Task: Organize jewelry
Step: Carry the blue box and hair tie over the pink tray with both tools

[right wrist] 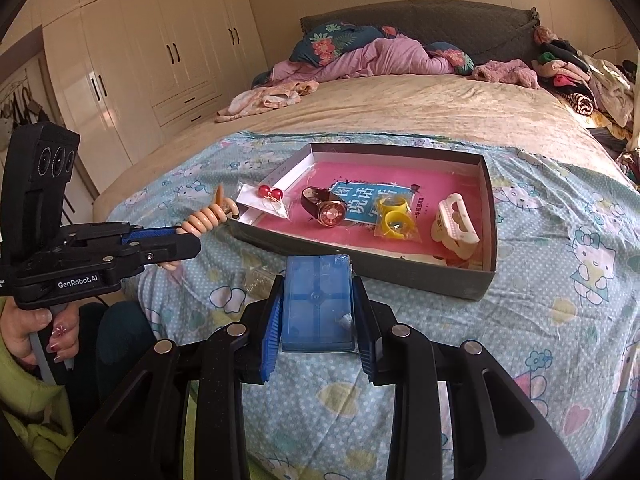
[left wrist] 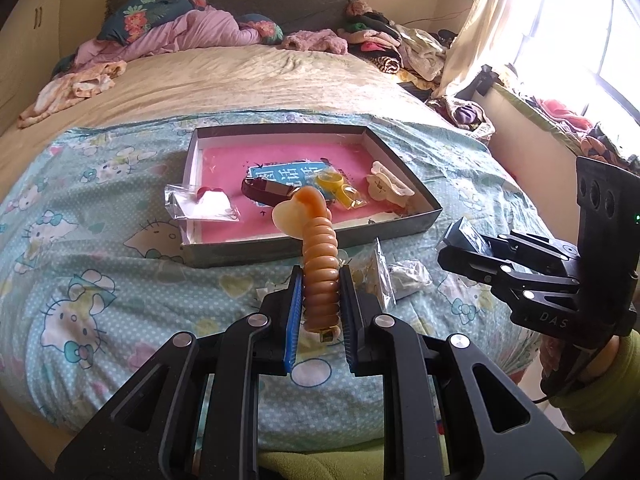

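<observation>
The right gripper (right wrist: 318, 308) clamps a blue case (right wrist: 316, 304) above the bed (right wrist: 400, 100). The left gripper (right wrist: 188, 236) grips a bracelet (right wrist: 208, 218) beside the tray (right wrist: 490, 216) holding a watch (right wrist: 326, 208).

Both wrist views face up the bed (left wrist: 248, 80), sharing the tray (right wrist: 490, 216)

So it's a bed (right wrist: 400, 104) with a blue cartoon-cat sheet (right wrist: 560, 300) spread over the near half. A shallow grey box (left wrist: 280, 248) sits on the sheet just ahead of both tongs, and a couple of small clear bags (left wrist: 380, 276) lie between the two. Way past the tongs, rumpled bedding (left wrist: 180, 28) and clothes (left wrist: 384, 44) pile up by the headboard.
</observation>
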The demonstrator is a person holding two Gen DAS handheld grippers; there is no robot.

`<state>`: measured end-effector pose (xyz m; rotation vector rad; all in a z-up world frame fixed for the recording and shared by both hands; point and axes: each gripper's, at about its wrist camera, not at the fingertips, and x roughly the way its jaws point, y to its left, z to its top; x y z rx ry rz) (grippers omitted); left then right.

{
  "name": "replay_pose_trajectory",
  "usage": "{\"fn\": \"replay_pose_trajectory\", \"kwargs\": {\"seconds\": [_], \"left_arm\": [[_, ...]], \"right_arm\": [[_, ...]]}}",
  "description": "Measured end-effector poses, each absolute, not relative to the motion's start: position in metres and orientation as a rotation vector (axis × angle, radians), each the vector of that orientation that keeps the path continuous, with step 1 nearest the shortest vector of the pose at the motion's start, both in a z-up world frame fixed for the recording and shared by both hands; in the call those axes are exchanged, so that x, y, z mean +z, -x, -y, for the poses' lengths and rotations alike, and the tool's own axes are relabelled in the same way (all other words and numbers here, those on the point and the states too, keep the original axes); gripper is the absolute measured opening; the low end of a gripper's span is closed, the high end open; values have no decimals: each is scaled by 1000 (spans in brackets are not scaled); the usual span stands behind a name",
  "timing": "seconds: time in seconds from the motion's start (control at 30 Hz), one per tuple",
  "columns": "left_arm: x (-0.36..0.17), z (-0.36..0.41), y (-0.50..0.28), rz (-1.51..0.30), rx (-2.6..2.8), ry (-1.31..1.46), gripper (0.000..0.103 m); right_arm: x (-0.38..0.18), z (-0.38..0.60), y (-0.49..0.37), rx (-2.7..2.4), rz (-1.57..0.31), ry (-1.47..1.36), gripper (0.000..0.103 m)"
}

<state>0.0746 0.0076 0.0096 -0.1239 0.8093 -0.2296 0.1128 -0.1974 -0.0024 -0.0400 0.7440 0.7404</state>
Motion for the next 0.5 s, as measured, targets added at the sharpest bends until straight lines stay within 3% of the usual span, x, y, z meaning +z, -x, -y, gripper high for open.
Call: {"fn": "replay_pose_trajectory", "kwargs": {"seconds": [0.5], "left_arm": [[20,5,-109,-788,-244,79,11]], "right_arm": [[13,203,-141,711,-682,19,31]]}}
